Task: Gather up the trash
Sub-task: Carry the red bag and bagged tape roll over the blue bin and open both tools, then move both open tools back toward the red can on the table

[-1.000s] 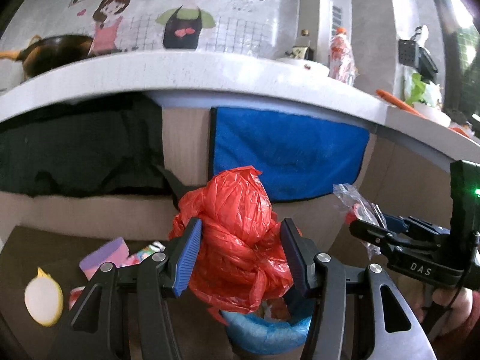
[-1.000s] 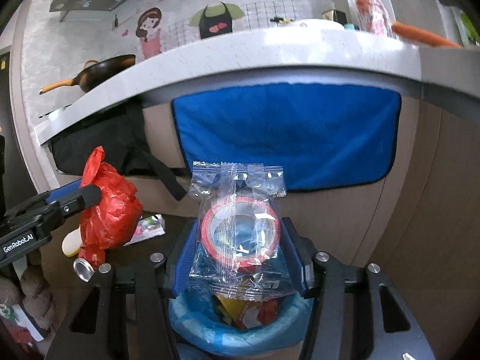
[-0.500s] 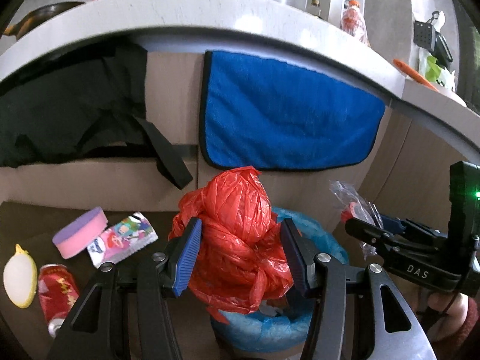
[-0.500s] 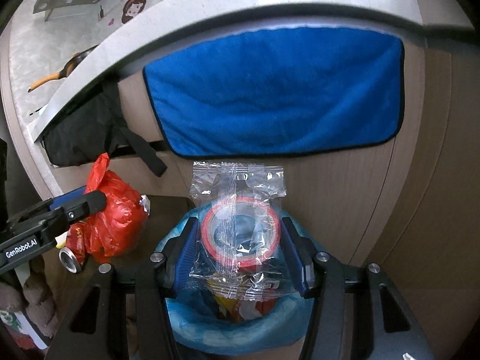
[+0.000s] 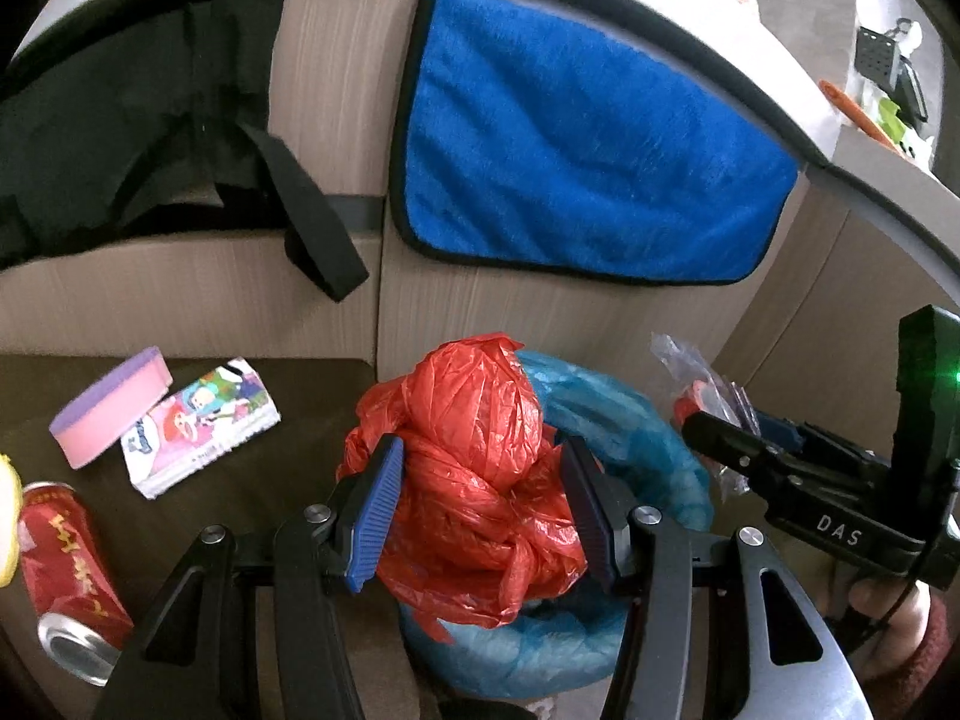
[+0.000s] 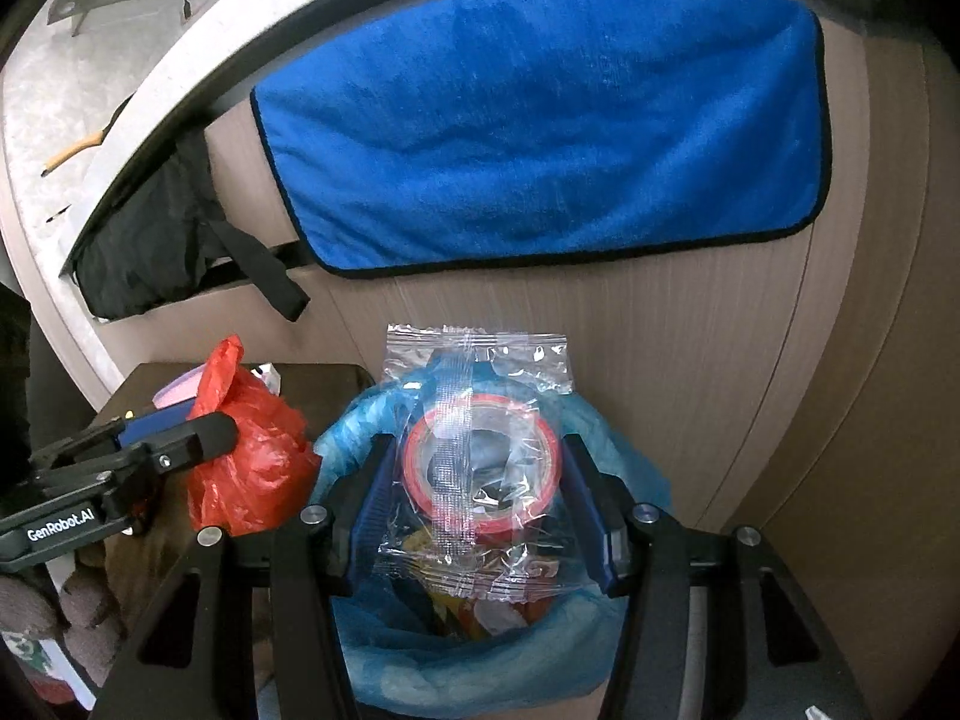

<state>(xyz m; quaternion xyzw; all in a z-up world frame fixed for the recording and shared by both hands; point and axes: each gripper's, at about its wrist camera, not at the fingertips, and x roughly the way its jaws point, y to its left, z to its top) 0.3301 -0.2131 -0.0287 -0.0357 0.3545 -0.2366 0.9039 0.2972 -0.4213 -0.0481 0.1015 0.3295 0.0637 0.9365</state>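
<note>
My left gripper (image 5: 483,507) is shut on a crumpled red plastic bag (image 5: 474,480) and holds it over the left rim of the bin lined with a blue bag (image 5: 630,420). My right gripper (image 6: 480,498) is shut on a clear plastic packet with a red ring inside (image 6: 480,462), held above the open bin (image 6: 480,666), which holds other wrappers. The red bag (image 6: 252,456) and left gripper (image 6: 180,444) also show at the left in the right wrist view; the right gripper (image 5: 708,426) shows at the right in the left wrist view.
On the dark low table (image 5: 252,516) lie a pink and purple sponge (image 5: 111,405), a colourful tissue pack (image 5: 201,426), a red can (image 5: 66,576) and a yellow object at the edge. A blue towel (image 5: 576,168) and a black cloth (image 5: 120,138) hang on the cabinet behind.
Both grippers have tilted down and moved closer to the bin, still holding their items. The counter top has left the view and the table items have come into view.
</note>
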